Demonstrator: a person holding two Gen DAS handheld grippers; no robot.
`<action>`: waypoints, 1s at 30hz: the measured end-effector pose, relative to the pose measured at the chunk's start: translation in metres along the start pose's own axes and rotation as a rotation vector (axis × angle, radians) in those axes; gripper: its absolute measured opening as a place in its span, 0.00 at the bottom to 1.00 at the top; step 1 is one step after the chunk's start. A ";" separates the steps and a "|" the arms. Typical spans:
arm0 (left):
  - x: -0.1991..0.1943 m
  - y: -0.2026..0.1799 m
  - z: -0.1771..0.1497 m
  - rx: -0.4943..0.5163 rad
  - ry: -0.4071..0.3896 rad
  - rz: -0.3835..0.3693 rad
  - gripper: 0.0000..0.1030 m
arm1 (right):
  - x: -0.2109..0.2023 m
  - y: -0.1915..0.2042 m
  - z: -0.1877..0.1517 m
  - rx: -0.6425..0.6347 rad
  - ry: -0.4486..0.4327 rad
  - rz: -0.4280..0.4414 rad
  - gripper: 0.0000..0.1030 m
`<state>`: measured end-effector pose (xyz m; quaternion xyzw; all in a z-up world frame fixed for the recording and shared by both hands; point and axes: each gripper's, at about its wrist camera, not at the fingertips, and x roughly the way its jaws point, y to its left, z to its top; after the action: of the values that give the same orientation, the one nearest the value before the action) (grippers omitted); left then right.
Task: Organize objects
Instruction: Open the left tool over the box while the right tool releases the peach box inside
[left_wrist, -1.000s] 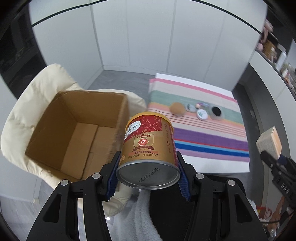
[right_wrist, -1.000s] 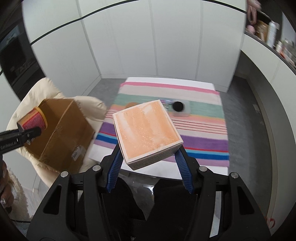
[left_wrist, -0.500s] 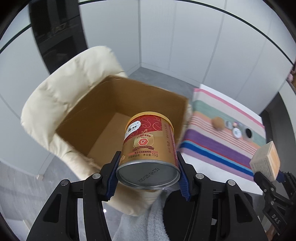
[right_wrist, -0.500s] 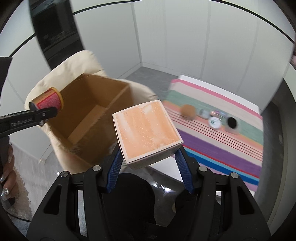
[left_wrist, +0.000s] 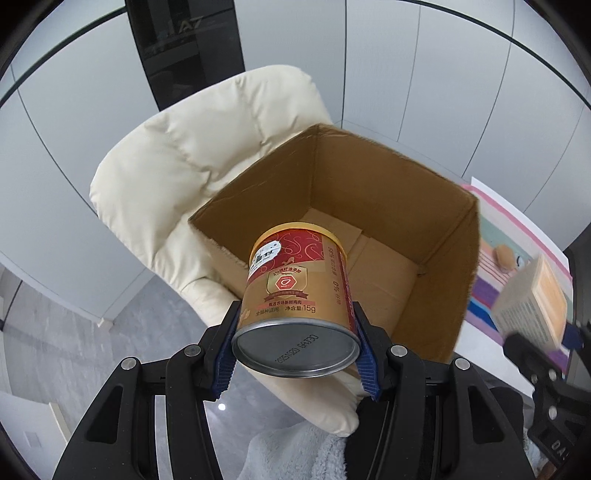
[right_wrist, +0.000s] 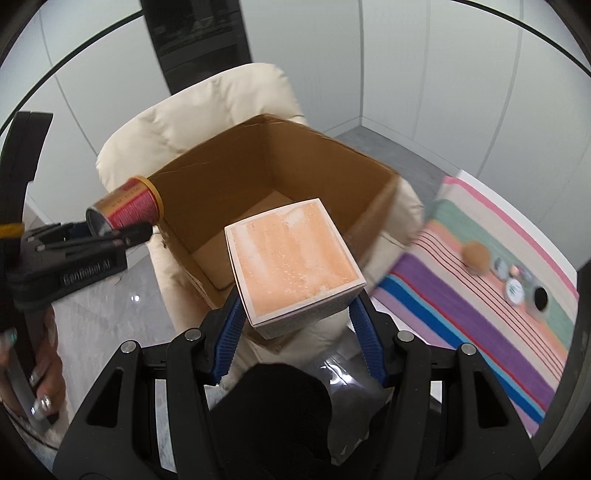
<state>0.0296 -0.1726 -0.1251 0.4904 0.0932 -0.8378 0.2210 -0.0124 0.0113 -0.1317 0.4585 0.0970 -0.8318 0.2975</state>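
Shift: both claws had swung from the striped bench (right_wrist: 480, 295) to the cardboard box (left_wrist: 388, 206).
Left claw (left_wrist: 295, 343): clamped on can (left_wrist: 299, 295), axis tilted, box mouth directly ahead.
Right claw (right_wrist: 295, 321): clamped on carton (right_wrist: 291, 258), equally near.

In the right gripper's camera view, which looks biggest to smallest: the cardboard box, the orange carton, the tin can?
1. cardboard box
2. orange carton, though nearness to the camera enlarges it
3. tin can

The left gripper (left_wrist: 295, 343) is pointing steeply downward, its blue pads (left_wrist: 224, 363) pressing both sides of a can (left_wrist: 297, 291). The right gripper (right_wrist: 297, 328) is tilting down likewise, clamping an orange-topped box (right_wrist: 293, 258) (pads on its lower sides). A hand (right_wrist: 44, 384) is gripping the left handle at the near left.
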 end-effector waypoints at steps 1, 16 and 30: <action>0.003 0.004 0.001 -0.007 0.004 0.006 0.54 | 0.006 0.005 0.005 -0.007 -0.001 0.005 0.58; 0.029 0.001 0.042 0.015 -0.027 -0.005 0.92 | 0.052 0.003 0.036 0.049 0.017 -0.006 0.97; 0.031 0.000 0.041 -0.011 -0.013 -0.015 0.93 | 0.053 -0.011 0.032 0.090 0.019 0.008 0.97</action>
<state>-0.0157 -0.1967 -0.1314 0.4832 0.0998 -0.8420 0.2180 -0.0624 -0.0155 -0.1581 0.4797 0.0605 -0.8298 0.2787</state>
